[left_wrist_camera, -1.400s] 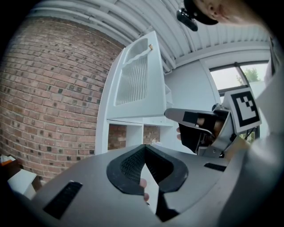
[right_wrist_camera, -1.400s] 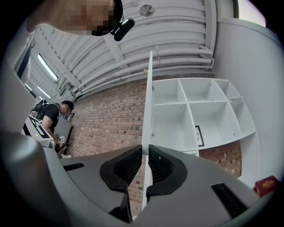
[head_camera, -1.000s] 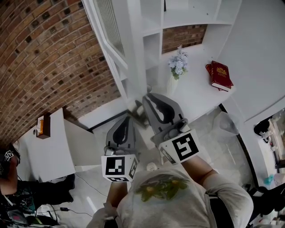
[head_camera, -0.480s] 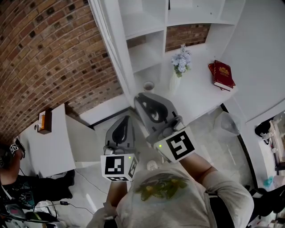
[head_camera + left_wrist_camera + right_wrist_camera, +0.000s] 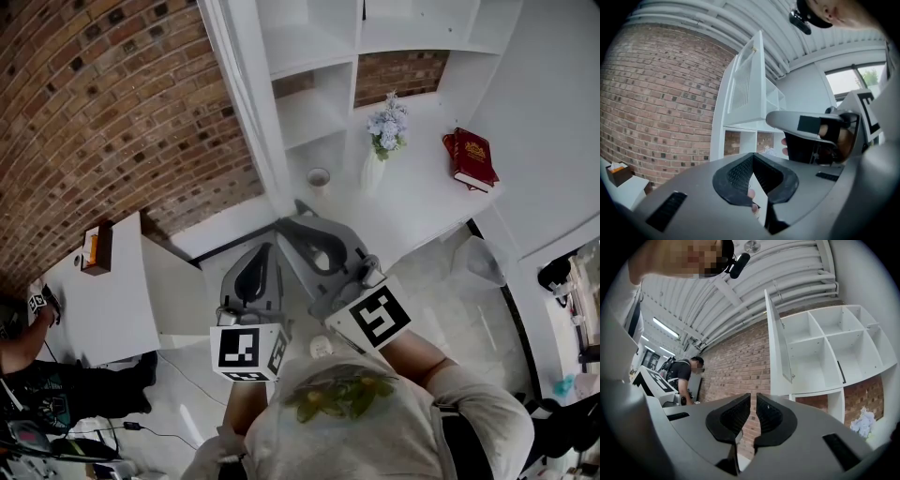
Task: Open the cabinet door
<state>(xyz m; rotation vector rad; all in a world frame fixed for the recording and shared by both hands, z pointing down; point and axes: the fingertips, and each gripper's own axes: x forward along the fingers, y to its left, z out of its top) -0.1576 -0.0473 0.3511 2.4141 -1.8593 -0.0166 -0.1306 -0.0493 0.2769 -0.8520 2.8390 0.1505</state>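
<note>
The white cabinet door [image 5: 246, 103] stands swung open toward the brick wall, and I see it nearly edge-on in the head view. It shows again in the left gripper view [image 5: 745, 84] and the right gripper view [image 5: 779, 348], with the bare shelf compartments [image 5: 825, 348] beside it. My right gripper [image 5: 298, 208] hovers just below the door's lower corner, apart from it. Its jaws [image 5: 753, 397] keep a narrow slit with nothing in it. My left gripper [image 5: 265, 251] hangs lower and to the left, tips closed together [image 5: 752, 157] and empty.
On the white counter [image 5: 422, 202] stand a vase of pale flowers [image 5: 382, 141], a small cup [image 5: 319, 178] and a red book [image 5: 472, 157]. A white table [image 5: 103, 319] with an orange box [image 5: 91, 251] is at the left, with a person [image 5: 28, 375] beside it.
The door has swung wider toward the brick wall. My right gripper has swept left and come off the door's edge. The cup on the counter has come into sight.
</note>
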